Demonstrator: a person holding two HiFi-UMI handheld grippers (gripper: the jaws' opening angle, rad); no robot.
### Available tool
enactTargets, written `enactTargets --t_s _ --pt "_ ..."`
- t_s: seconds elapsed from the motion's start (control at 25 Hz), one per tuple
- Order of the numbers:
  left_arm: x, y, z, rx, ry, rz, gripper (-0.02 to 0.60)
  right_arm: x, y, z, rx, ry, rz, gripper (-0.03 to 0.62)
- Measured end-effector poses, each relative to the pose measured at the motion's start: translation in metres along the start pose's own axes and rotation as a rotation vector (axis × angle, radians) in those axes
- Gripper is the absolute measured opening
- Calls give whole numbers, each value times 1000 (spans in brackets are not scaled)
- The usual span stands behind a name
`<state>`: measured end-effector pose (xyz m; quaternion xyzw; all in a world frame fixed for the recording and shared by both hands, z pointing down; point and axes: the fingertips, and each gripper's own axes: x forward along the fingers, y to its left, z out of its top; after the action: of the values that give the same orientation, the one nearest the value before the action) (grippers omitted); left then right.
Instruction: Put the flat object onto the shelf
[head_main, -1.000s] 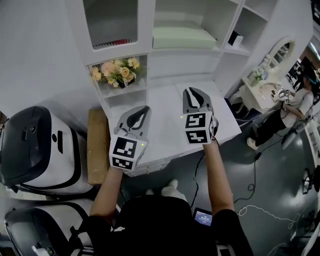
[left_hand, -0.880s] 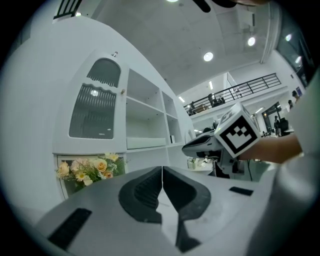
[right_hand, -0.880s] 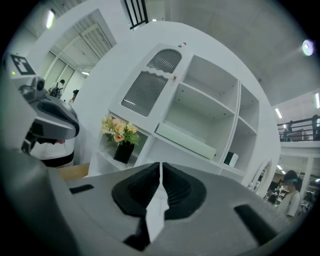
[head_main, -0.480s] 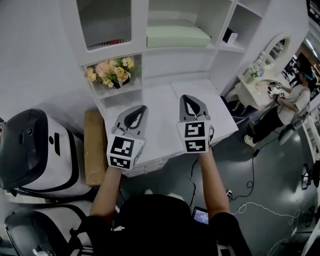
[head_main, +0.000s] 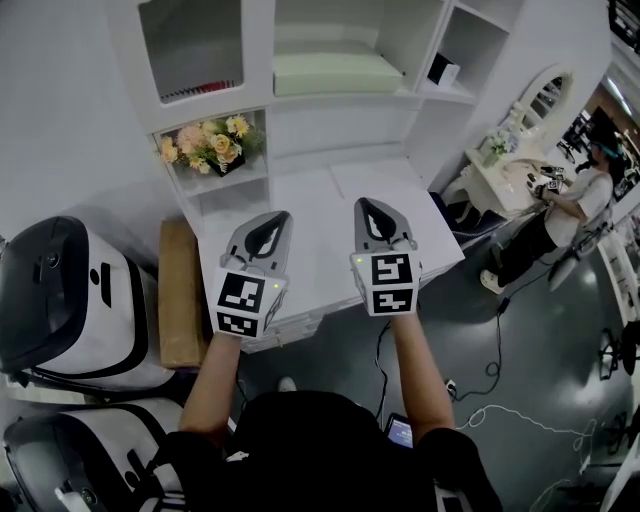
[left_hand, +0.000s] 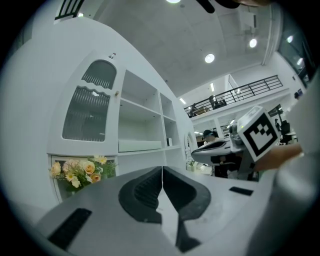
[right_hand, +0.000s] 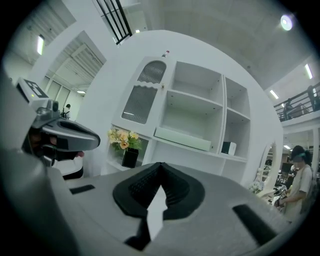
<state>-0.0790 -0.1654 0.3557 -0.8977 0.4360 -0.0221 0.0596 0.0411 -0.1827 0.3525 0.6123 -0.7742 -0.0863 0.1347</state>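
Observation:
The flat object, a pale green slab (head_main: 335, 72), lies on the middle shelf of the white shelf unit (head_main: 300, 110); it also shows in the right gripper view (right_hand: 182, 139) and the left gripper view (left_hand: 140, 145). My left gripper (head_main: 268, 218) (left_hand: 162, 167) hovers over the white desk (head_main: 310, 190) near its front edge, shut and empty. My right gripper (head_main: 368, 205) (right_hand: 160, 164) is beside it, also shut with nothing between the pads. Both point level at the shelf unit, well short of the slab.
A flower bouquet (head_main: 210, 145) fills the low left cubby. A small dark box (head_main: 441, 68) stands in the right cubby. White and black machines (head_main: 60, 300) and a brown carton (head_main: 178, 300) sit left of the desk. A person (head_main: 560, 215) stands by a vanity table (head_main: 505, 175) at right.
Both grippers have drawn back from the shelf unit toward the desk's front edge. The green slab stays on the shelf.

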Motion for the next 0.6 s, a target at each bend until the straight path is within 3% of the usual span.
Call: enactTargets --t_s 0.6 --pt "-19 -65 13 -13 2 26 6 -56 -13 -12 23 -25 47 2"
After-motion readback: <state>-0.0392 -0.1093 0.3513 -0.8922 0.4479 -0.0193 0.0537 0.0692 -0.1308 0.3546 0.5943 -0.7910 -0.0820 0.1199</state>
